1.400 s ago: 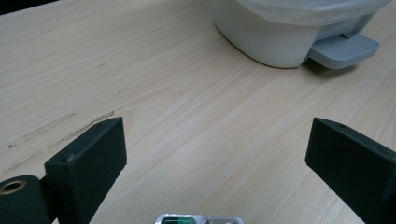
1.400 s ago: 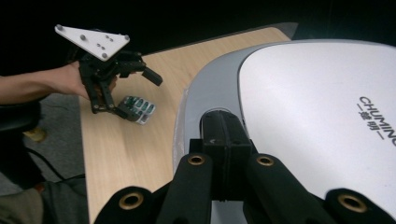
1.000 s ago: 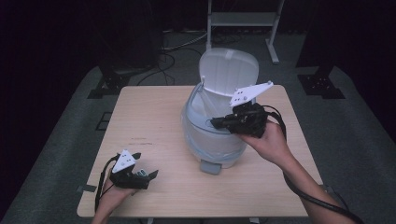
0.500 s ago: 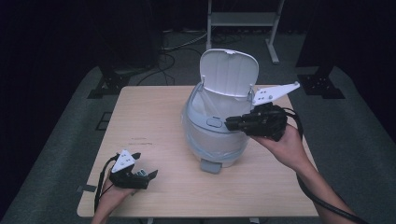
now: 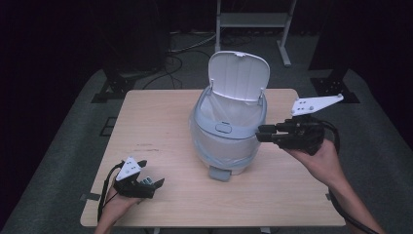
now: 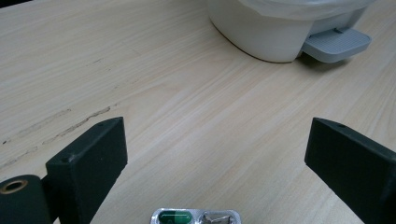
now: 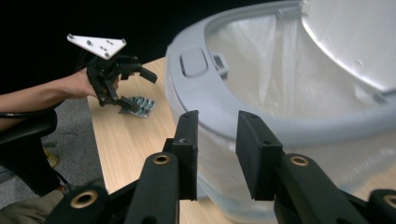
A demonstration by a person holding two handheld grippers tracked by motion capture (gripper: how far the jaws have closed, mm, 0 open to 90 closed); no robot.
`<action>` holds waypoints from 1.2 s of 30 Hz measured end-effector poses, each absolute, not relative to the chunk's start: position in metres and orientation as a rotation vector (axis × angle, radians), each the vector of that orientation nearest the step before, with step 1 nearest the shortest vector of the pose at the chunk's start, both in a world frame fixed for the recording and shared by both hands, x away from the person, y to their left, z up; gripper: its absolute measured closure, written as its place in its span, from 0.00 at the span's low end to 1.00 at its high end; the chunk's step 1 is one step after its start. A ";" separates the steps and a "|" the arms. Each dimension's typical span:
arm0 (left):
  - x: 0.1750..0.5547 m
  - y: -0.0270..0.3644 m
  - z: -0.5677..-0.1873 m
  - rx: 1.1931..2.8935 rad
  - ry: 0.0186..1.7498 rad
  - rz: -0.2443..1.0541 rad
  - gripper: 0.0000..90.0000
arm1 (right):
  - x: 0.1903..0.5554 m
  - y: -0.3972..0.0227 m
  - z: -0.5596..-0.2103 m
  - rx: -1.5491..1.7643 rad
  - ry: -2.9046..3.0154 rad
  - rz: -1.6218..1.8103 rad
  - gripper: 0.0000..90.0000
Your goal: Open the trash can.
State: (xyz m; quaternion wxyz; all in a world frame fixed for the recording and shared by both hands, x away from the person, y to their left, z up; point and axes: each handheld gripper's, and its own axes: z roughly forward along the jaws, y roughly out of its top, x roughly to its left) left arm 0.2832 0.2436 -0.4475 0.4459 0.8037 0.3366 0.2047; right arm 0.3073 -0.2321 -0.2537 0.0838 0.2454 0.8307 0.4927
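Note:
A white and grey pedal bin (image 5: pixel 226 139) stands mid-table with its lid (image 5: pixel 238 75) raised and a clear liner (image 7: pixel 280 70) inside. My right gripper (image 5: pixel 259 134) hovers level at the bin's right side, pointing at its rim (image 7: pixel 224 100). Its jaws have just been opening and stand partly apart with nothing between them. At the table's front left, my left gripper (image 5: pixel 153 173) rests low with its jaws wide open. A blister pack of green capsules (image 6: pixel 196 217) lies on the wood between them, and neither jaw presses on it. From the right gripper view, the left gripper (image 7: pixel 140 91) and pack (image 7: pixel 140 106) appear beyond the bin.
The bin's grey foot pedal (image 6: pixel 336 44) sticks out toward the table's front edge. The wooden table (image 5: pixel 160 122) has bare room left of the bin. Behind the table stand a metal rack (image 5: pixel 253 19) and cables on the dark floor.
My right gripper has drawn back to the right, from over the bin's rim to its right side, and its jaws have parted. The left gripper has stayed put.

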 end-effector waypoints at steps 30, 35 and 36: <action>0.286 0.243 -0.439 2.019 0.790 0.485 0.07 | 0.303 -0.296 -0.347 1.006 2.432 1.474 0.54; 0.286 0.245 -0.438 2.029 0.784 0.486 0.07 | 0.301 -0.301 -0.360 1.031 2.419 1.466 0.52; 0.286 0.245 -0.438 2.032 0.785 0.483 0.07 | 0.301 -0.301 -0.360 1.031 2.419 1.466 0.52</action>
